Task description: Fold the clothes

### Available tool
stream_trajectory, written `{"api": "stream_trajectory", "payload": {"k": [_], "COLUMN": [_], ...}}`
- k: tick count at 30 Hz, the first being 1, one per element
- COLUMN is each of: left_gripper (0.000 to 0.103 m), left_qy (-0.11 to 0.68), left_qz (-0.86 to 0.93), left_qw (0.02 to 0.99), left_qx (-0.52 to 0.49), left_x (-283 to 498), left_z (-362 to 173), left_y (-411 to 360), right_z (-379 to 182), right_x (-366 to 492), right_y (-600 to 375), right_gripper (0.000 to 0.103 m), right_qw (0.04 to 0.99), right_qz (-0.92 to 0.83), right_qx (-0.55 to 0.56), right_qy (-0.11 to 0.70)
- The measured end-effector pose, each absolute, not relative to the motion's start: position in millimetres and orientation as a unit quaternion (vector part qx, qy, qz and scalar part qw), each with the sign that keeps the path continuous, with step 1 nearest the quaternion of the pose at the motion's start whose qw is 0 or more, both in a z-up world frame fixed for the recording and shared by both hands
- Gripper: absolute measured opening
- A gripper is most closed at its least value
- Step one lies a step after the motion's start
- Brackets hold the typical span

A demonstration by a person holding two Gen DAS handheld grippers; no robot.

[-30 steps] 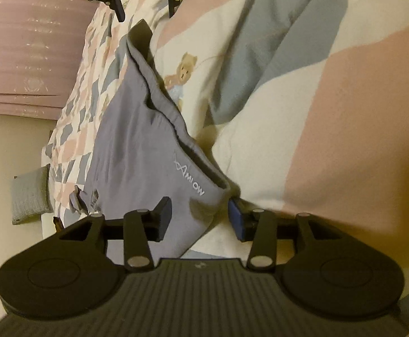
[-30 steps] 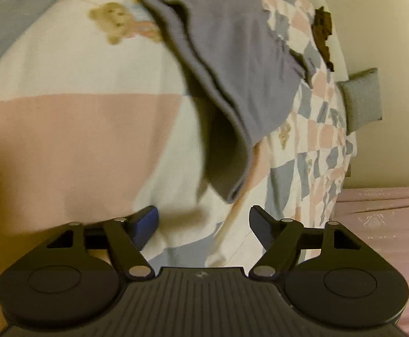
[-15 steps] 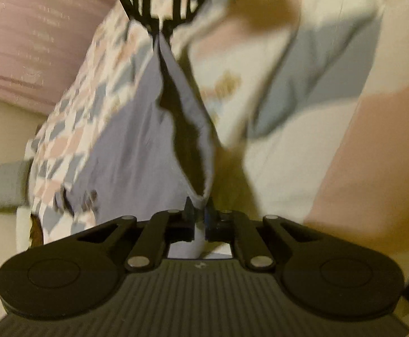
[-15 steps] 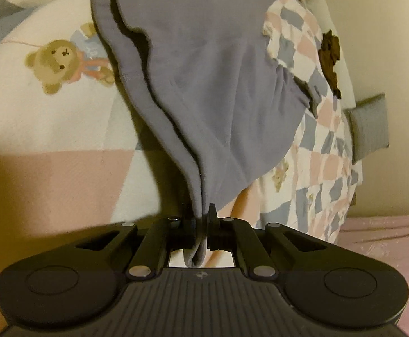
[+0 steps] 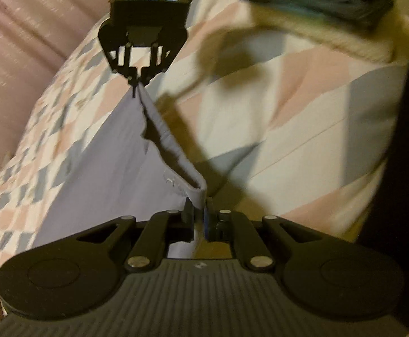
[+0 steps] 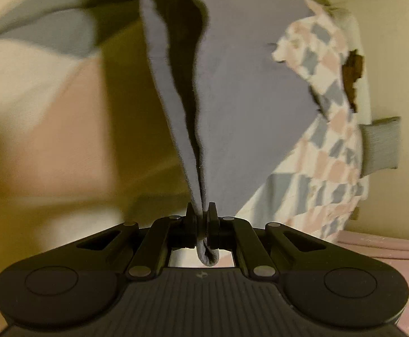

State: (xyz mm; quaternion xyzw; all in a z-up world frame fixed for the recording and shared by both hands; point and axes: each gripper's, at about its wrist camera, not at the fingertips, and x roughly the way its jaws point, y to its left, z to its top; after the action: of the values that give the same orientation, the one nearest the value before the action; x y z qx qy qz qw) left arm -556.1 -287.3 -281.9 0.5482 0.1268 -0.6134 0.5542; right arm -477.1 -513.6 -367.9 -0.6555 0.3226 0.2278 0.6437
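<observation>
A grey garment [image 5: 111,174] with a ribbed waistband hangs stretched between my two grippers above the bed. My left gripper [image 5: 197,213] is shut on one corner of the waistband. My right gripper [image 6: 202,216] is shut on the other corner, with the cloth [image 6: 246,98] rising away from it and a fold of fabric poking out behind the jaws. The right gripper also shows in the left wrist view [image 5: 138,80] at the top, pinching the far corner. The waistband edge sags open between them.
A quilt [image 5: 302,129] with cream, pink and grey-blue patches covers the bed below. A pink curtain [image 5: 16,42] hangs at the left. A grey cushion [image 6: 381,143] sits at the bed's far edge by a cream wall.
Both grippers closed on the waistband corners and lifted the garment off the quilt. It now hangs taut between them, higher than half a second ago.
</observation>
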Motion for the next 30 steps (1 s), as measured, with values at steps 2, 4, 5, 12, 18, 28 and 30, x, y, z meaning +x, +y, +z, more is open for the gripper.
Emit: {"api": "stream_trajectory", "payload": {"k": [2,4,5,12,18,28,30], "left_gripper": [0.003,0.003,0.003,0.003,0.004,0.036,0.036], "left_qy": [0.127,0.127,0.126,0.123,0.143,0.171,0.176], "left_qz": [-0.627,-0.638,-0.643,-0.669,-0.667,-0.67,-0.676], "left_qw": [0.543,0.532,0.528,0.508,0.498,0.523,0.54], "left_qx": [0.545,0.541,0.54,0.528,0.536,0.498,0.469], "left_x": [-573,-587,-594,-622,-628,-606,-590], "left_z": [-287,-292,-295,-309,-341,-310,-284], "left_y": [-290,-293,-294,-309,-320,-327,-324], "right_z": [-373,-378,-380,-386,-395,-437,-423], "right_x": [-499,-520,-529,-573,-588,-581,-577], "right_y": [-514,-514,-514,-521,-530,-513,-511], "right_gripper": [0.004,0.005,0.005,0.005,0.005,0.036,0.069], "right_qw": [0.64,0.64,0.638,0.629,0.619,0.556,0.563], "right_qz": [0.23,0.23,0.23,0.219,0.212,0.202,0.185], "right_qx": [-0.65,-0.643,-0.642,-0.637,-0.639,-0.692,-0.679], "right_qy": [0.338,0.352,0.358,0.388,0.404,0.414,0.434]}}
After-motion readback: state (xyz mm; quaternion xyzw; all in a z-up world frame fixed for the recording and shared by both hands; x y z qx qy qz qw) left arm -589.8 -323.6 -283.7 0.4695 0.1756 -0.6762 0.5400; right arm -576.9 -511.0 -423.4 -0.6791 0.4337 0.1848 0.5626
